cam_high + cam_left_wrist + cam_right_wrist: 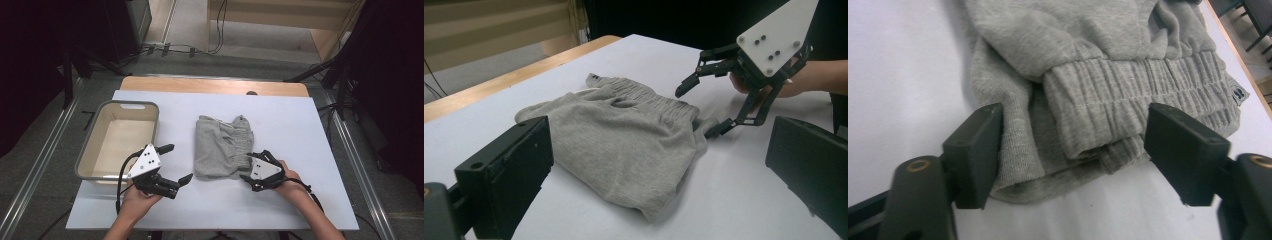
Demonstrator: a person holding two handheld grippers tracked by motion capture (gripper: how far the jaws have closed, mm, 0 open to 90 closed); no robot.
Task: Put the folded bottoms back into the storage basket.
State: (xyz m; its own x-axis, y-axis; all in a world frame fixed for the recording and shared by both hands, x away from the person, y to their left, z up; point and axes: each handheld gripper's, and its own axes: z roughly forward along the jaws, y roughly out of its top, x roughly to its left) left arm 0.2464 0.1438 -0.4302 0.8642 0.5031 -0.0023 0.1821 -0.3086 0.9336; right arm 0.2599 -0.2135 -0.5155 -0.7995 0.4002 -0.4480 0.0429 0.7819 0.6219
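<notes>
Loosely folded grey sweatpants [221, 146], seemingly rumpled

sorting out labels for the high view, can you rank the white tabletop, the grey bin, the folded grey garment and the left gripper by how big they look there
1. white tabletop
2. grey bin
3. folded grey garment, somewhat smaller than the bin
4. left gripper, smallest, though it sits raised nearer the camera, so it looks larger than it really is

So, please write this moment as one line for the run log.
left gripper: open, beside grey shorts, apart | right gripper: open, jaws around the waistband corner, not yet pressing | tub: empty, left on the table
</notes>
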